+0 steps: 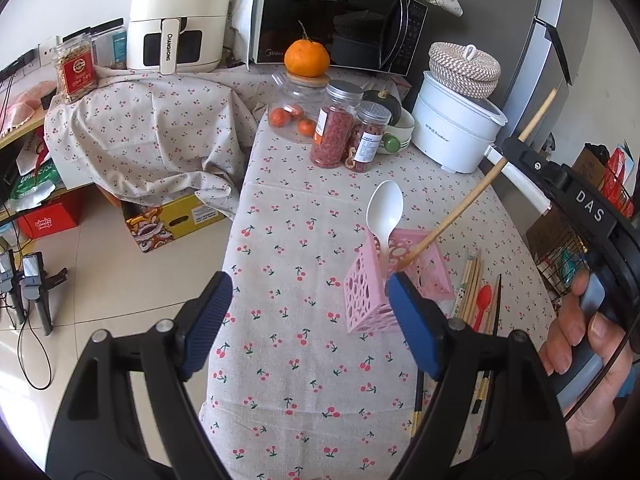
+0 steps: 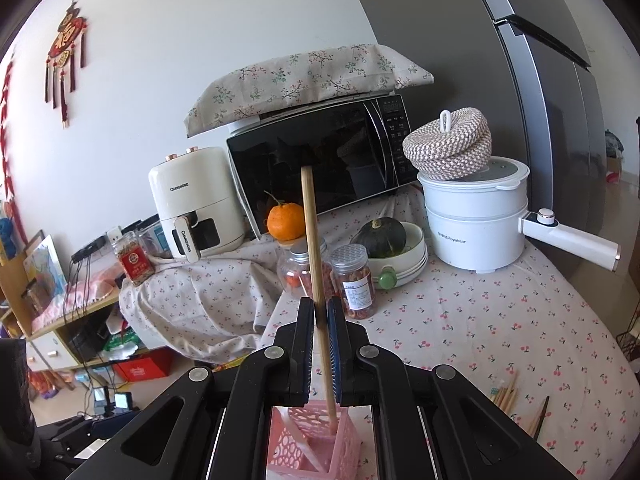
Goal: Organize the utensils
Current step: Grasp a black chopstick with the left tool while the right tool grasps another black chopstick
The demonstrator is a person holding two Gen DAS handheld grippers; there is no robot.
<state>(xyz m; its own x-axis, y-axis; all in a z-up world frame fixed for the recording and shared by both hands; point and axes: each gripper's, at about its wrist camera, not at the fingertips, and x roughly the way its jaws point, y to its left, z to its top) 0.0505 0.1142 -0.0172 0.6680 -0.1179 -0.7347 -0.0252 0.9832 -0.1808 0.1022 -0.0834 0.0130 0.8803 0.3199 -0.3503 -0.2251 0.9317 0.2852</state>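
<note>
A pink perforated utensil holder (image 1: 394,280) stands on the cherry-print tablecloth (image 1: 300,240) and holds a white plastic spoon (image 1: 384,210) upright. My right gripper (image 2: 320,320) is shut on a wooden chopstick (image 2: 314,248), whose lower end is inside the holder (image 2: 308,444). The chopstick also shows in the left wrist view (image 1: 480,188), slanting up to the right. My left gripper (image 1: 308,320) is open and empty, just in front of and left of the holder. Loose chopsticks (image 1: 472,288), a red spoon (image 1: 482,300) and dark chopsticks (image 1: 494,328) lie right of the holder.
Behind the holder stand two lidded jars (image 1: 336,124), a glass jar with an orange on top (image 1: 306,58), a white electric pot (image 1: 456,128), a microwave (image 1: 336,12) and an air fryer (image 1: 180,16). The table's left edge drops to the floor (image 1: 100,280).
</note>
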